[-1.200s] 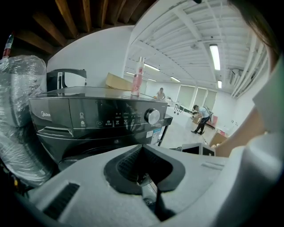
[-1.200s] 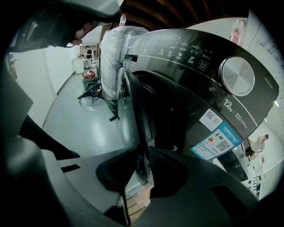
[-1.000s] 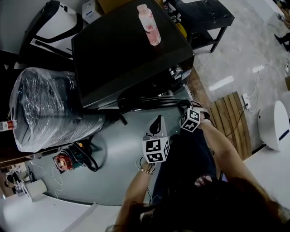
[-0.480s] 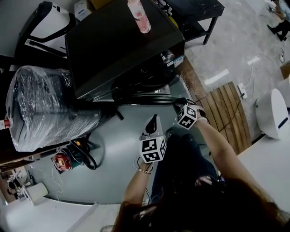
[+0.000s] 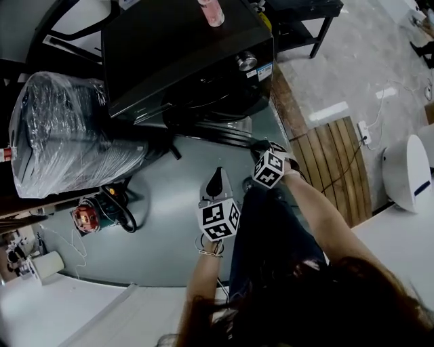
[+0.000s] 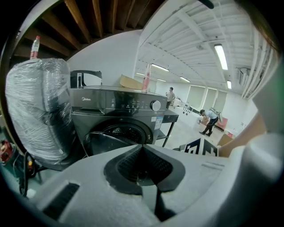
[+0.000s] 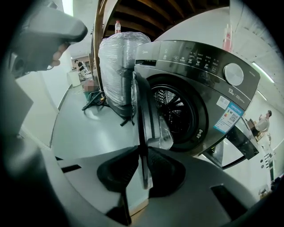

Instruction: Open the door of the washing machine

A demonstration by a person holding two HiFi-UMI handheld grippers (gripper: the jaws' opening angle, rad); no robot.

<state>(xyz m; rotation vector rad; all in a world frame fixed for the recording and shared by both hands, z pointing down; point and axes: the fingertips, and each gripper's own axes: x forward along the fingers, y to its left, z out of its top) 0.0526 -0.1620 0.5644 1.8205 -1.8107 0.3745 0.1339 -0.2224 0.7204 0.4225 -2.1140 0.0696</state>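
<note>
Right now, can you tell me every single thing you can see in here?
washing machine: one, dark grey, top middle
door: one, dark, standing open from the machine's front
bottle: one, pink, on top of the machine
wrapped bundle: one, dark under clear plastic, left of the machine
red device: one, on the floor at lower left, by black cables
slatted mat: one, brown wood, on the floor at right
round unit: one, white, far right
table: one, black, right of the machine
left gripper: one, white, jaws together, empty
right gripper: one, white, jaws just closing on the door's edge
</note>
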